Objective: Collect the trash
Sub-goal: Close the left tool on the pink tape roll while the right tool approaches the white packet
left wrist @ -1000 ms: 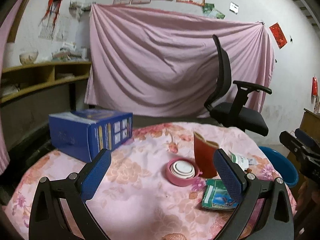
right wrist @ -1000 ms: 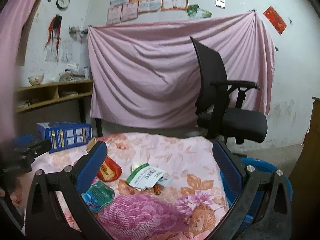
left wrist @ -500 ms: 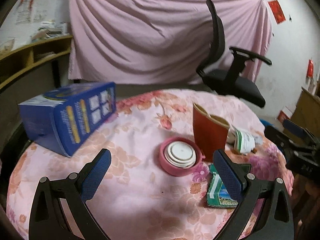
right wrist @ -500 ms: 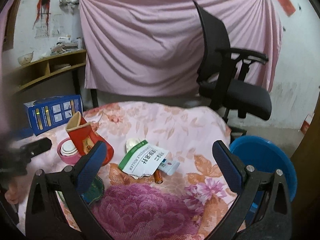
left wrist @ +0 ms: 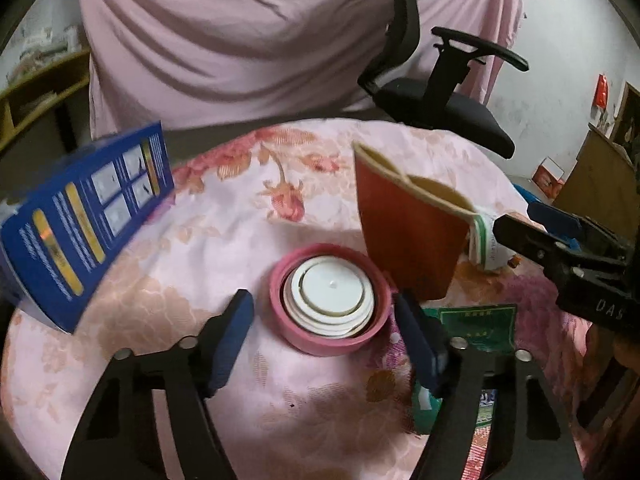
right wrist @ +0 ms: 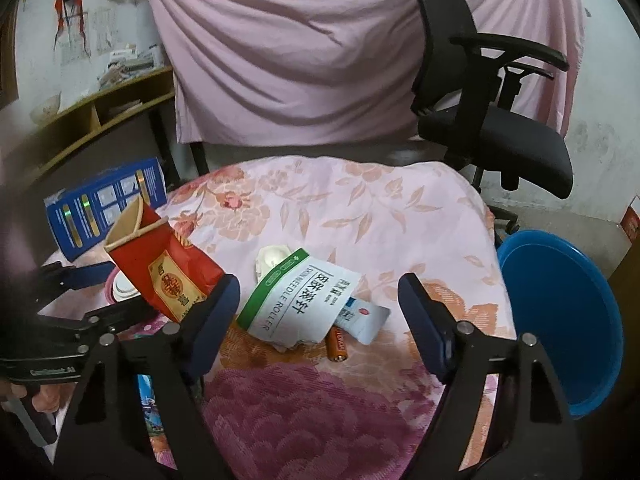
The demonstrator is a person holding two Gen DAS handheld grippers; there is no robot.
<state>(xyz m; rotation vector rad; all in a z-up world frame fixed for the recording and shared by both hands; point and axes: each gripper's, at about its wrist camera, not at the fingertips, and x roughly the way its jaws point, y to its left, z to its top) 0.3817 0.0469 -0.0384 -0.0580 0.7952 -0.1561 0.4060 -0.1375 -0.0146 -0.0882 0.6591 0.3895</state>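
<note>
A pink round tub (left wrist: 330, 300) with white discs stacked inside sits on the floral tablecloth (left wrist: 248, 216). My left gripper (left wrist: 324, 336) hangs just over it. Its jaws are closing, one on each side of the tub, and the pads are not pressing on it. Behind the tub stands an open red paper carton (left wrist: 408, 240). My right gripper (right wrist: 320, 320) is wide, its jaws closing slightly, with a white and green packet (right wrist: 296, 304) lying ahead between the fingers. A battery (right wrist: 336, 346) and a small sachet (right wrist: 364, 316) lie by that packet. A green wrapper (left wrist: 476, 328) lies under the left gripper's right finger.
A blue box (left wrist: 80, 220) lies at the table's left side. A blue basin (right wrist: 560, 320) sits low beyond the table's right edge. A black office chair (right wrist: 500, 132) stands behind the table, in front of a pink drape. Shelves run along the left wall.
Both grippers have tipped downward and come closer to the table. The left jaws have narrowed on either side of the pink tub. The right jaws have barely changed.
</note>
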